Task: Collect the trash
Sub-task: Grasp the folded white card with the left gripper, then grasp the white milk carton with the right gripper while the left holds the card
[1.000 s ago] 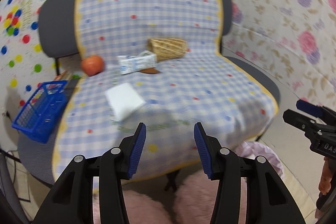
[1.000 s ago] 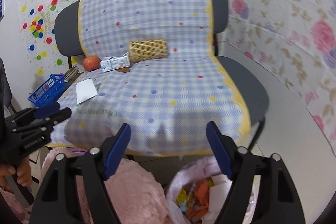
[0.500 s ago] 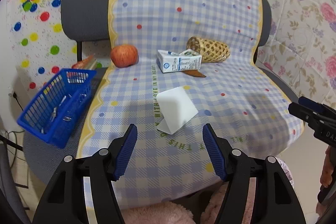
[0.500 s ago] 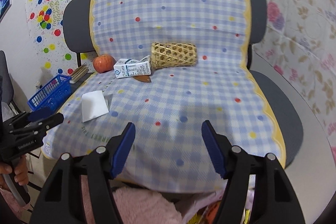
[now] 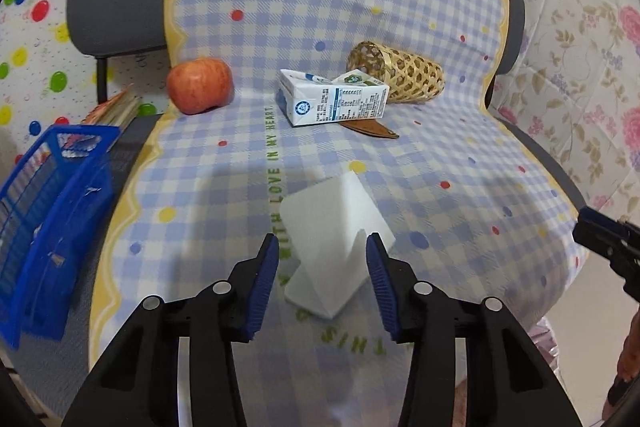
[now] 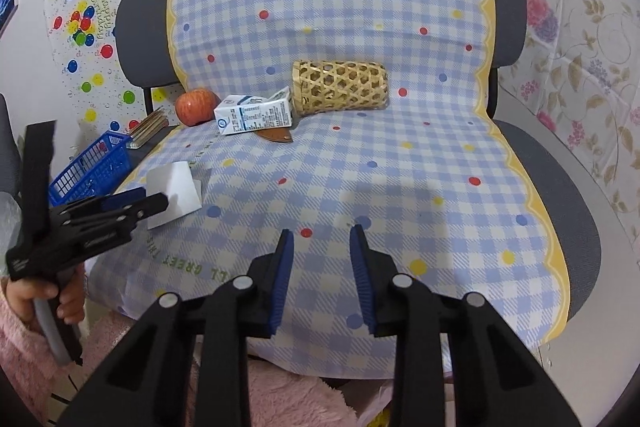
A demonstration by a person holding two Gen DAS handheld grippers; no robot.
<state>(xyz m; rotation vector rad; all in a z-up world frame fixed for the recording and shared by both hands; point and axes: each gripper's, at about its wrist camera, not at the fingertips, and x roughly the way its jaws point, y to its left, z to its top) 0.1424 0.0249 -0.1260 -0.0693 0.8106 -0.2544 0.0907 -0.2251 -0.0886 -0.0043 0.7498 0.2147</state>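
While the left gripper [image 5: 320, 281] closes, its blue-padded fingers [image 5: 262, 287] flank the near end of a folded white paper sheet [image 5: 334, 239] lying on the blue checked cloth [image 5: 440, 155] over the grey chair; neither pad touches the sheet. Its long axis runs away from the fingers, leaning slightly left, with a raised crease along the middle. Left of the sheet, green print on the cloth reads "WITH LOVE IN MY HEART"; between the fingers, "THIS" shows upside down. Beyond the fingertips a white-and-blue milk carton [image 5: 334, 99] lies on its side, its label too small to read, half covering a brown leather piece [image 5: 372, 129]. Behind it lies a woven bamboo holder [image 5: 398, 73], and to its left a red apple [image 5: 199, 85]. A blue plastic basket [image 5: 48, 215] is cut off at the left.

From the right wrist, the right gripper [image 6: 322, 275] is closing with nothing between its fingers, only cloth beneath. Far left of them, the left gripper's black body hides part of the white sheet. "GREET" reads inverted on the cloth.
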